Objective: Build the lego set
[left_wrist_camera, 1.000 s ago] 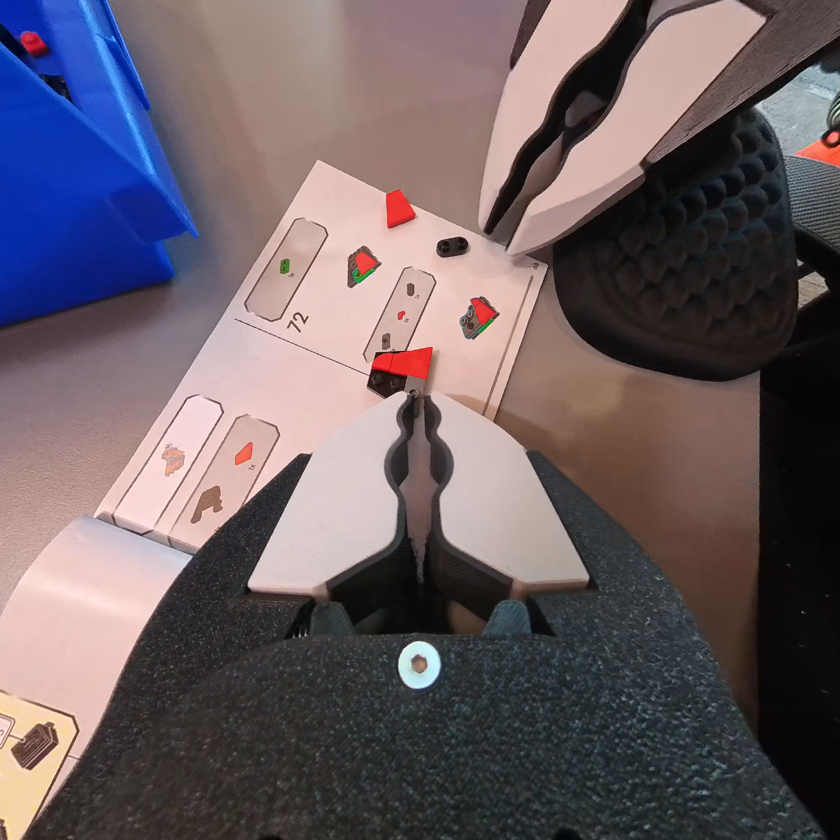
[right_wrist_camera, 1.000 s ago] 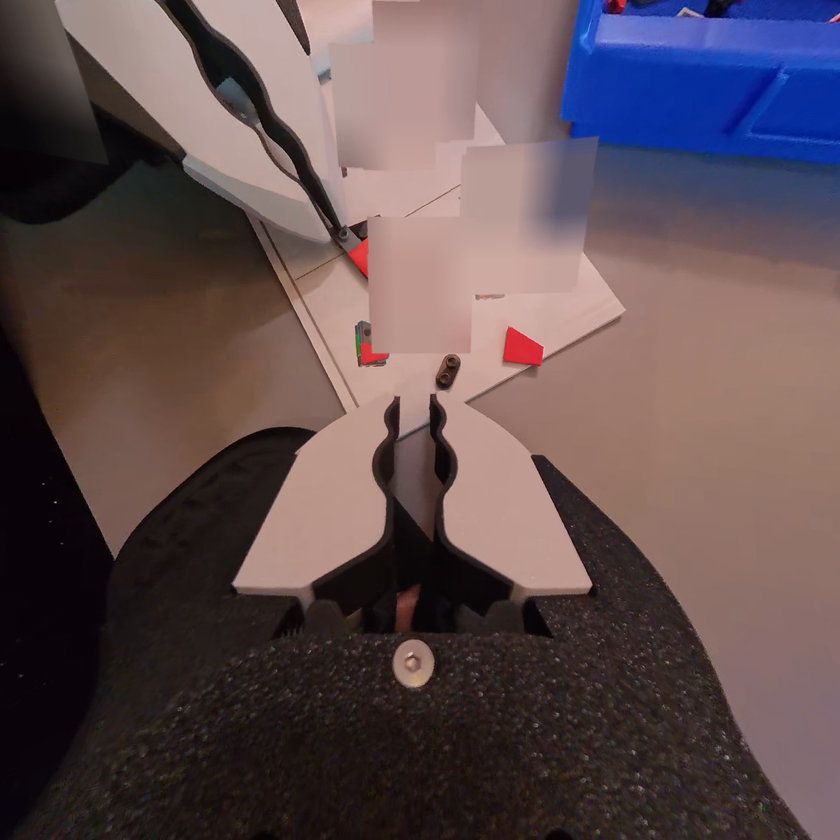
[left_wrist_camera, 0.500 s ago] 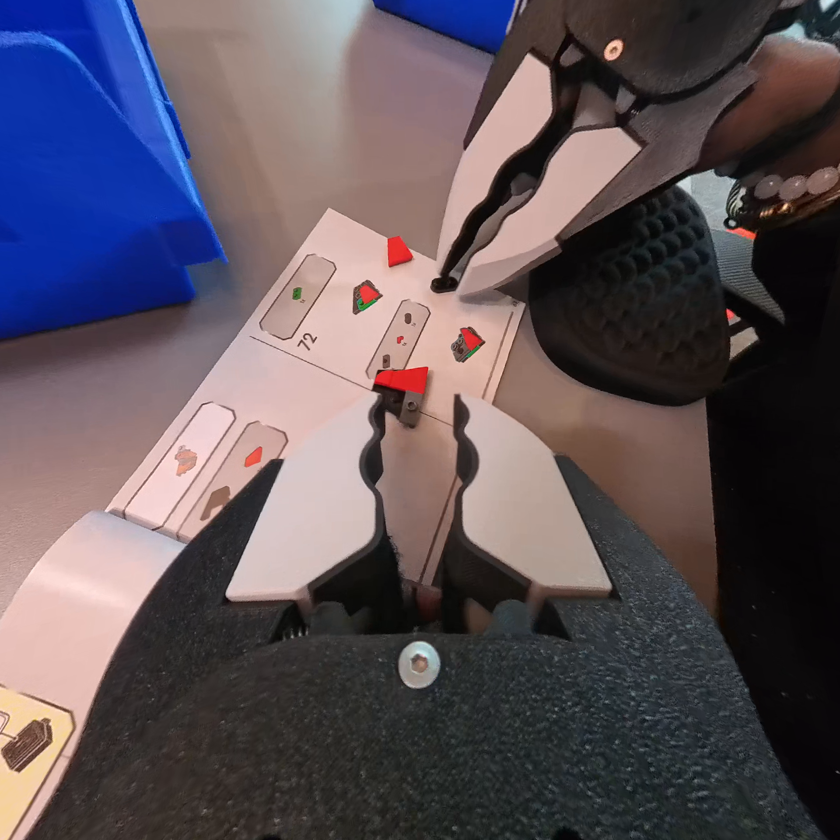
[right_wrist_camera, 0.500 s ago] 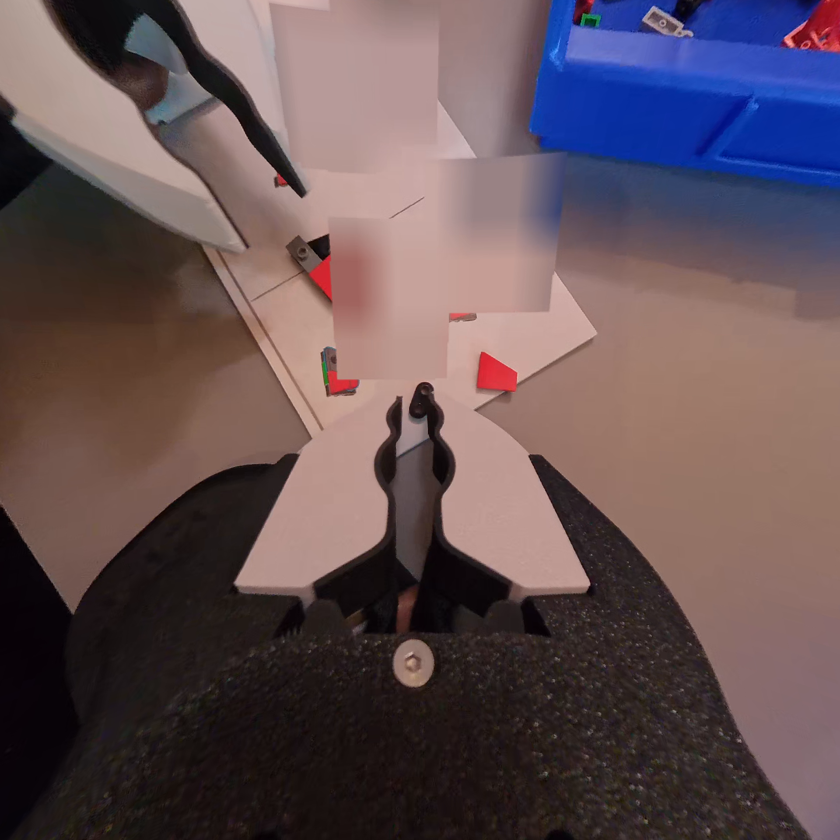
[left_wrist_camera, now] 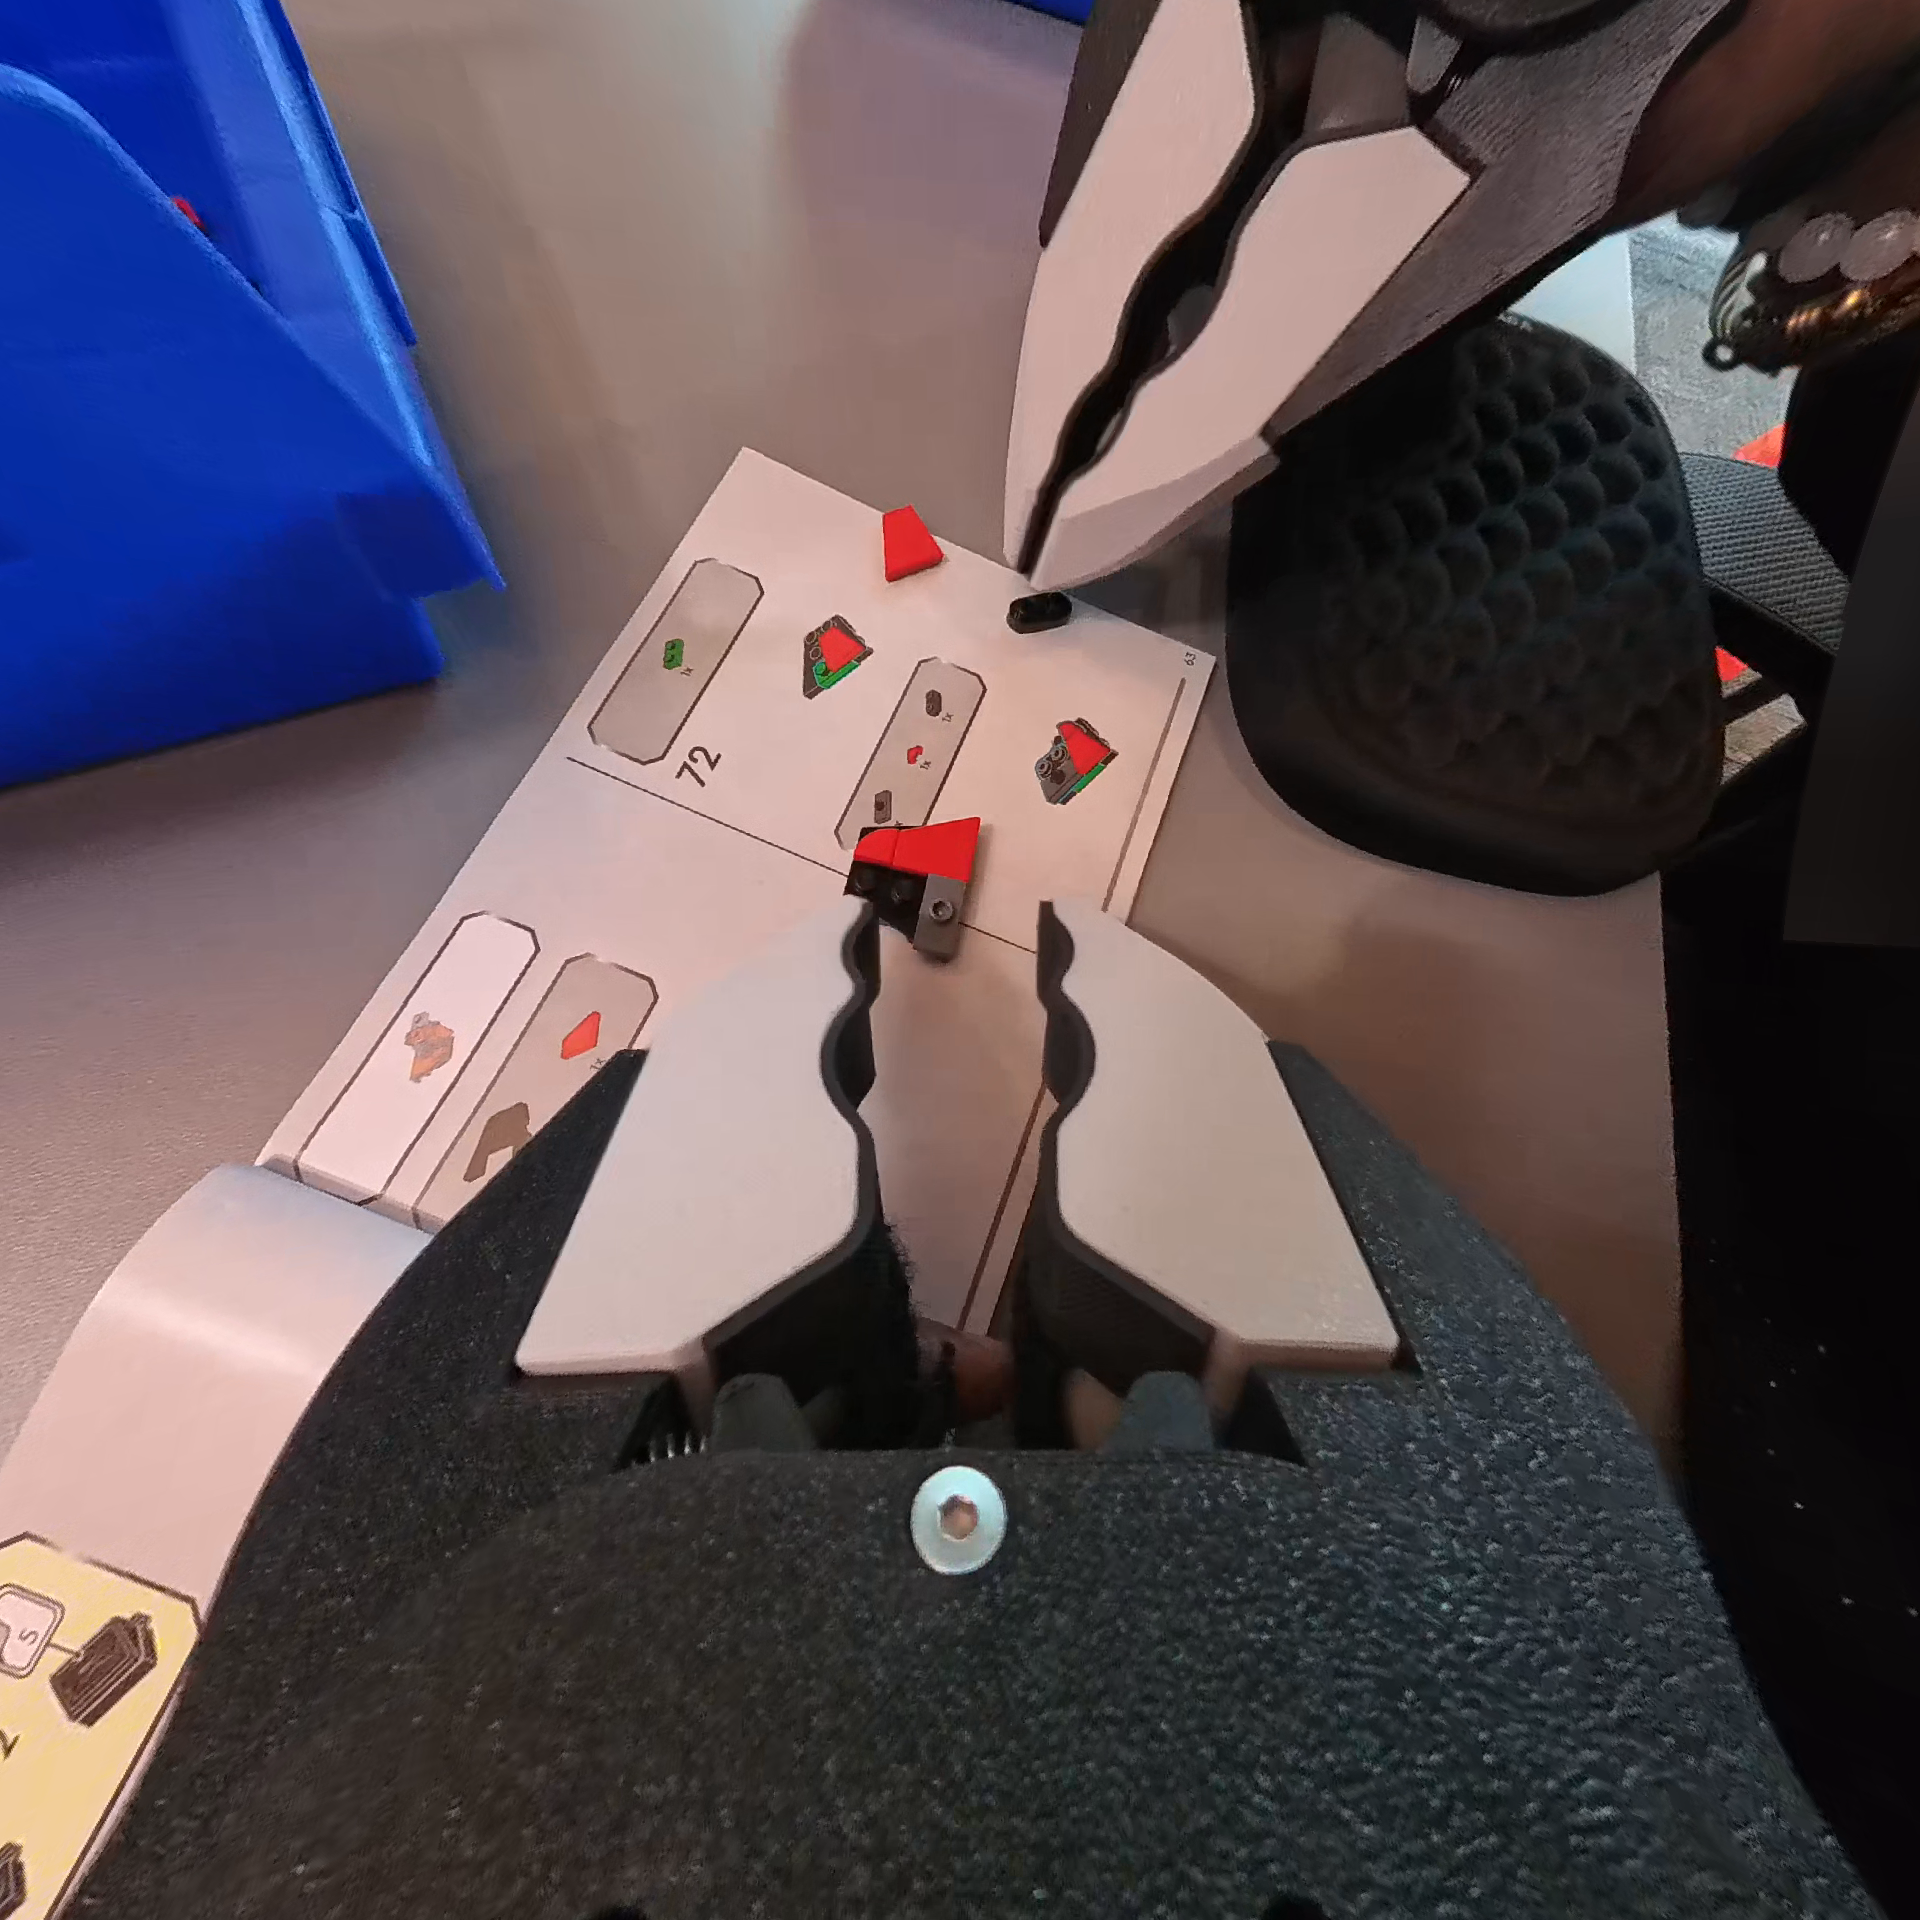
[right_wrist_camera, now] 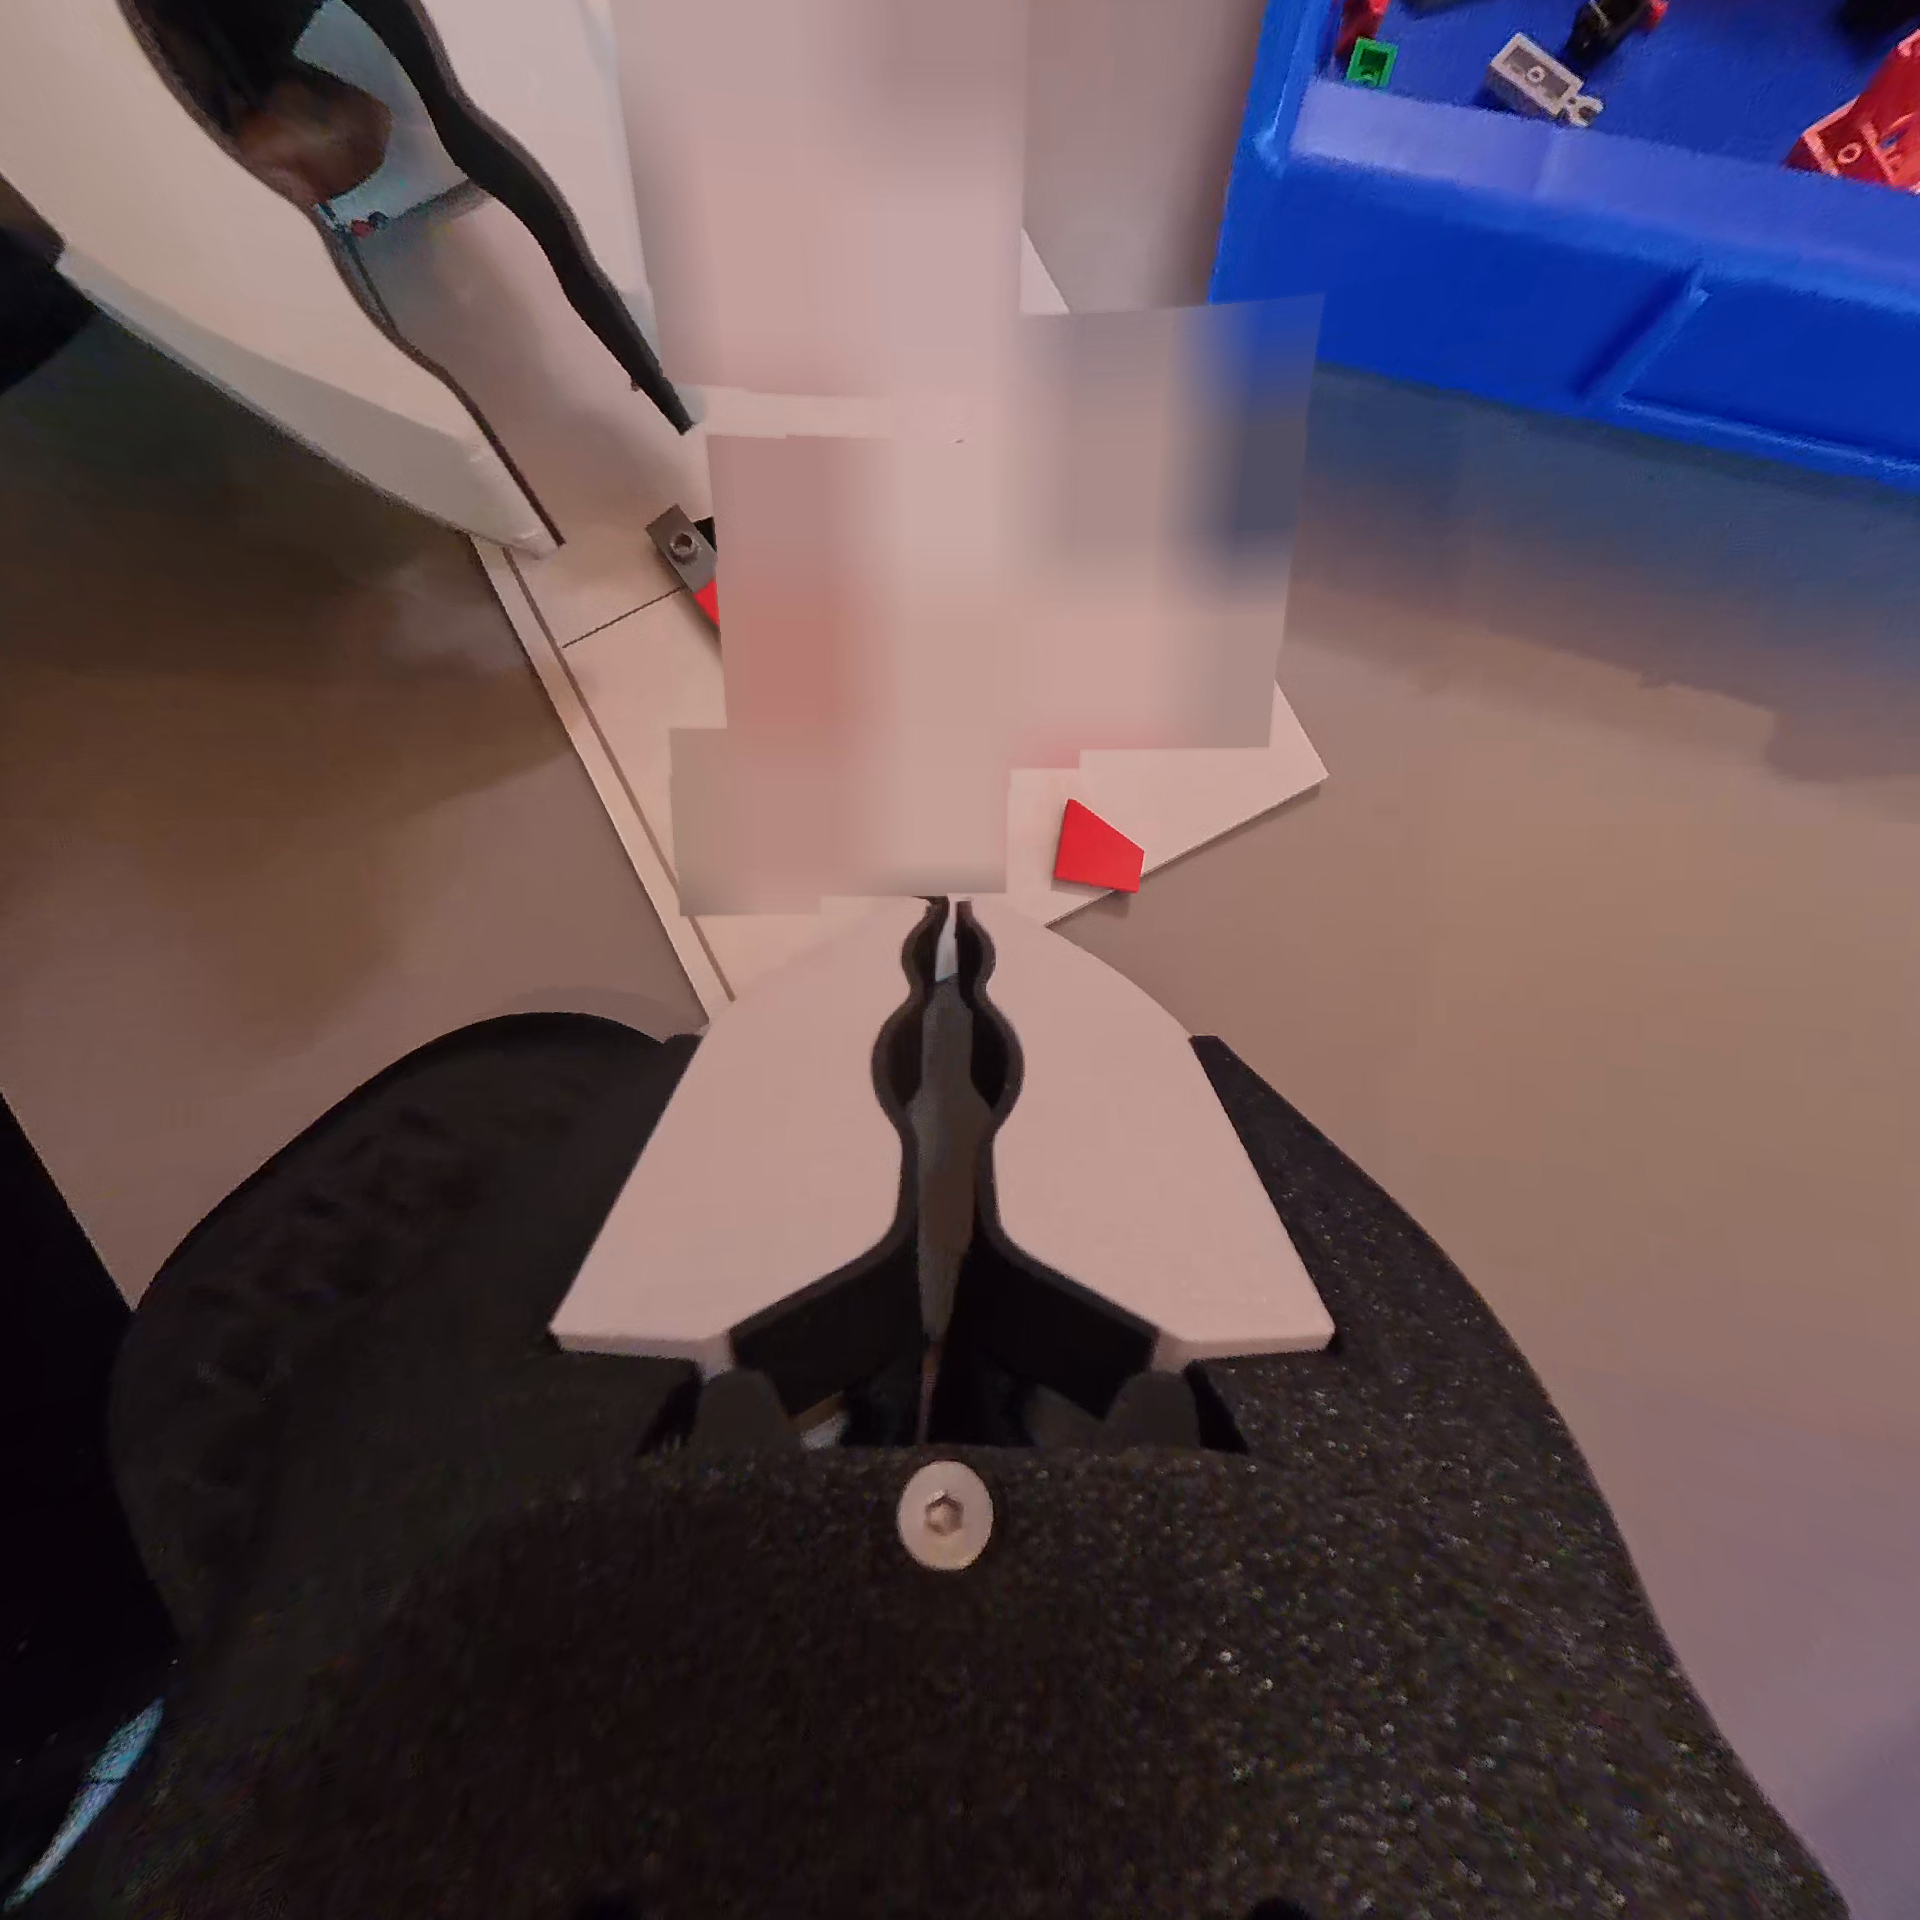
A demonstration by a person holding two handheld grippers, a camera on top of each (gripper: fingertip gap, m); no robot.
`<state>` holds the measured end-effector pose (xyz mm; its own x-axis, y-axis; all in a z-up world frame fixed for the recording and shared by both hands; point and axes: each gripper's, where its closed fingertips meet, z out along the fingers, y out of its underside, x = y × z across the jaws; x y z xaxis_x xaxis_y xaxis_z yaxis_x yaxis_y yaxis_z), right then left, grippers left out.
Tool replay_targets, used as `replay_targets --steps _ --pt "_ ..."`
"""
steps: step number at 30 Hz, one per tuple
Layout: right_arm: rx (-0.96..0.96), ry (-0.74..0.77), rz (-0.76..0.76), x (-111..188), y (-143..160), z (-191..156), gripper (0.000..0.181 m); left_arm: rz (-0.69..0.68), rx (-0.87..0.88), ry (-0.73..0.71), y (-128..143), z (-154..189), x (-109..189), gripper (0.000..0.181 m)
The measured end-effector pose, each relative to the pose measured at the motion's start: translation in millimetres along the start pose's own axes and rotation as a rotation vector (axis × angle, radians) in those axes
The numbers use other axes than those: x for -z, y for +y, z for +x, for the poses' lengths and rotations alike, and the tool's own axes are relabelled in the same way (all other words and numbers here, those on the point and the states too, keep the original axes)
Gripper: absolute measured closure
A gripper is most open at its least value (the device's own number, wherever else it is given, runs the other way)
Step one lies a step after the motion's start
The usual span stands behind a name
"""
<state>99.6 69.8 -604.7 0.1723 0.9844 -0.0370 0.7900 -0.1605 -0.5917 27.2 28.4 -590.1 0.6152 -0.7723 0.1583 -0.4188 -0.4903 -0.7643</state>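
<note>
A grey worktop [left_wrist_camera: 644, 260] fills the scene, and on its far side sits a big blue parts bin [left_wrist_camera: 187, 416], which in the right wrist view [right_wrist_camera: 1621, 260] shows loose bricks scattered inside. Off the worktop's edge is a black, bumpy-textured chair back [left_wrist_camera: 1475, 644]. An open instruction booklet [left_wrist_camera: 623, 883] lies flat on the worktop, its near page curling up beside the left tool [left_wrist_camera: 956, 925]. That left tool stands with its fingers well apart and holds nothing; just in front of its tips, resting on the booklet page, is the small lego sub-assembly [left_wrist_camera: 920, 873], a red sloped piece on a black base with a grey studded piece at one end. The left fingertip is close against the black base, though whether it touches is not clear. The right tool [left_wrist_camera: 1034, 561] points down from above at the far corner of the page, its fingers drawn almost together with only a thin slit between them; from its own camera [right_wrist_camera: 951, 914] nothing shows gripped at the tips. A small black oval piece [left_wrist_camera: 1039, 611] lies on the page just below those tips, and whether they touch it cannot be made out. A loose red wedge tile [left_wrist_camera: 909, 542] sits near it.
</note>
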Motion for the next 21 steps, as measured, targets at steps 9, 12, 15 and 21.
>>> replay_targets --steps 9,12,15,21 --pt "-0.057 -0.003 -0.051 -1 6 -4 0.165 -0.003 0.0 0.001 1 0 0 0.159" --pt "-0.067 0.022 -0.064 -2 7 -3 0.166 -0.002 0.004 0.001 0 -1 1 0.159" --pt "-0.048 0.026 -0.078 -5 7 -3 0.173 -0.002 0.005 -0.002 0 -1 1 0.16" --pt "0.144 -0.103 -0.04 -8 -20 -10 0.174 0.025 0.062 -0.043 -2 -11 6 0.153"
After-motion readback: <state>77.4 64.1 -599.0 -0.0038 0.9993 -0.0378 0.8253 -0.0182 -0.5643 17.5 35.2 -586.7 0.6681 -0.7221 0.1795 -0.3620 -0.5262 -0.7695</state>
